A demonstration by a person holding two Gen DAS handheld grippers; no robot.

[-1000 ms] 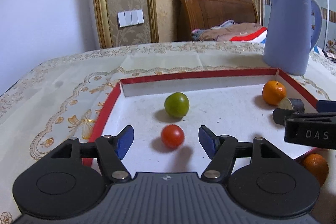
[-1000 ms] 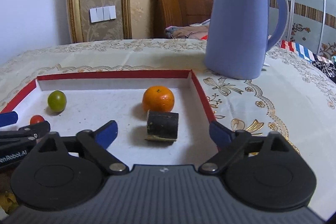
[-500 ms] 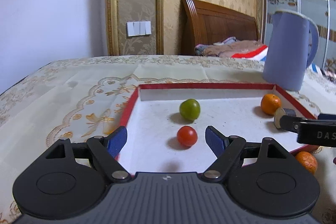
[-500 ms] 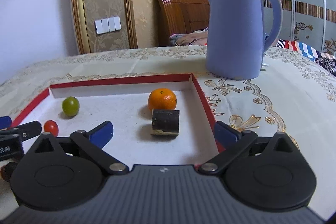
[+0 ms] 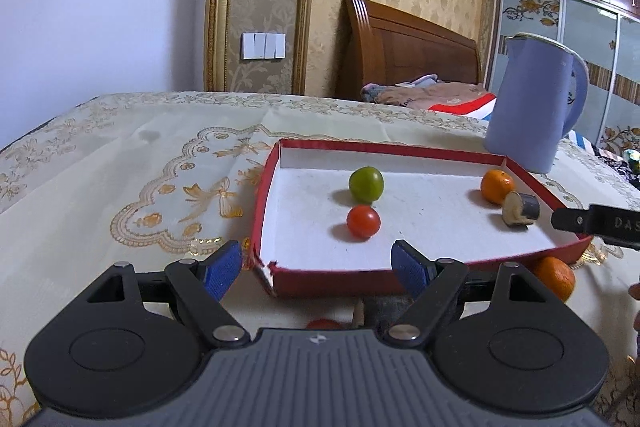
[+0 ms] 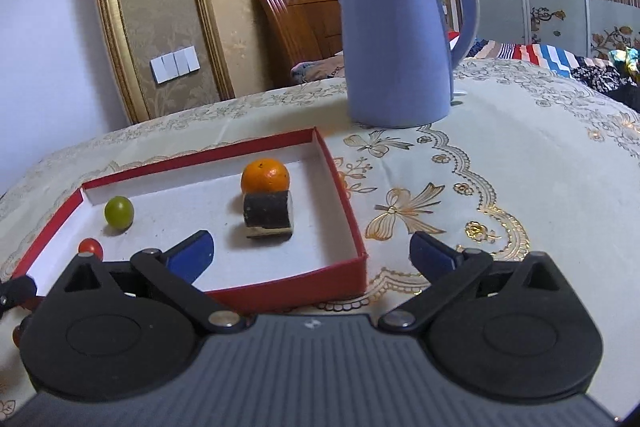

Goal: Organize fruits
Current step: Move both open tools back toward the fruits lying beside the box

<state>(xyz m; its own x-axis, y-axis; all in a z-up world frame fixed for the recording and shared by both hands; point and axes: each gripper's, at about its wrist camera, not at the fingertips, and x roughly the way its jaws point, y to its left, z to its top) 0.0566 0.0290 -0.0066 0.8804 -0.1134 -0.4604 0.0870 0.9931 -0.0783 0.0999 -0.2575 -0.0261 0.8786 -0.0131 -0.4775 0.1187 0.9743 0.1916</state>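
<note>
Hovering just before the near wall of the red tray [image 5: 420, 281], the left gripper [image 5: 318, 269] has its blue fingers spread wide with nothing between them, and the right gripper [image 6: 312, 253] is equally wide apart over the tray's near right corner. Inside the tray lie a green fruit [image 5: 366, 185] with a red tomato [image 5: 363, 221] just in front, and toward the right wall an orange [image 6: 265, 176] touching a dark cut piece [image 6: 268, 215]. Another orange [image 5: 554, 277] sits on the tablecloth [image 5: 120, 167] outside the near right corner, and a blue kettle [image 6: 394, 35] stands beyond the far right corner.

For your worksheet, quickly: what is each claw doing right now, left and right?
Left claw: open, holding nothing, in front of the tray.
Right claw: open, holding nothing, over the tray's near right corner.
</note>
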